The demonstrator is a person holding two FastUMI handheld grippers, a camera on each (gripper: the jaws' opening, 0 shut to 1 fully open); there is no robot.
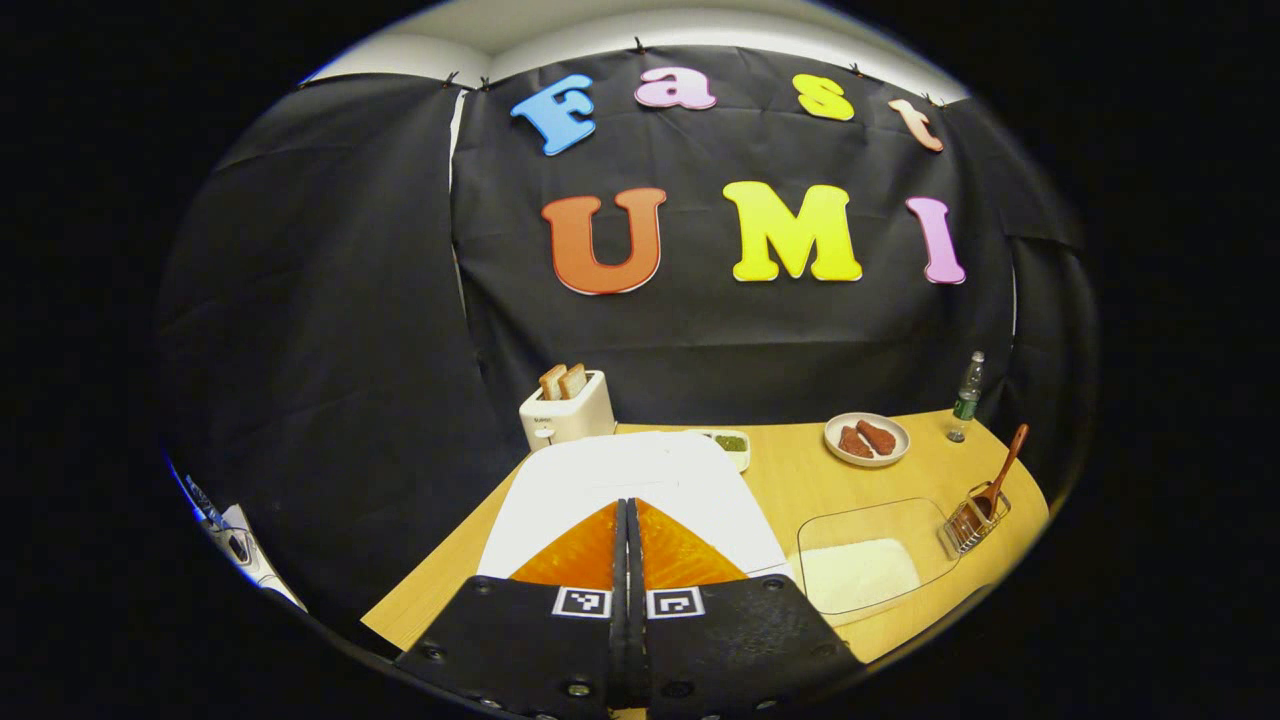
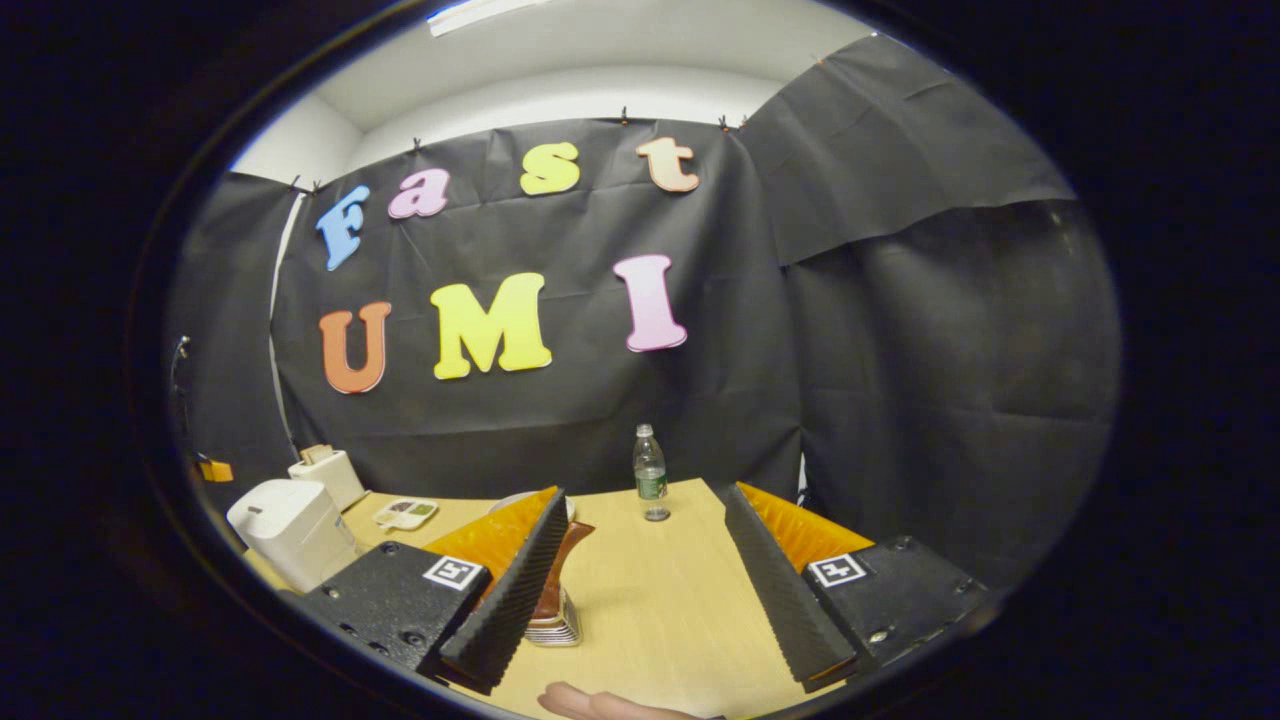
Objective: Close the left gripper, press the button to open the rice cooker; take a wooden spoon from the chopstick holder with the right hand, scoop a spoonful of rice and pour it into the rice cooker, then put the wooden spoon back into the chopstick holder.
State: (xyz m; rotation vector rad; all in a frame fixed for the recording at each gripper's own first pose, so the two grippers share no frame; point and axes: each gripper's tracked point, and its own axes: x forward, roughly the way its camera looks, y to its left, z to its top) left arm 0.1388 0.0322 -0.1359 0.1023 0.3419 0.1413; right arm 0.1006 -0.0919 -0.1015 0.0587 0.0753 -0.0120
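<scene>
White rice cooker (image 1: 630, 490) under clenched left tool (image 1: 630, 520) | right tool (image 2: 640, 560) spread, level.

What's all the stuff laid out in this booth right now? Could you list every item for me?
rice cooker: one, white, lid shut, table's left side
toaster: one, white, two bread slices in it, back left
small tray: one, white with green filling, behind the cooker
plate: one, white, brown food on it, back
water bottle: one, clear, back edge
rice container: one, clear, white rice inside
chopstick holder: one, wire, right edge
wooden spoon: one, brown, standing in the holder
table: one, light wood
left gripper: fingers together, above the cooker
right gripper: fingers apart
</scene>
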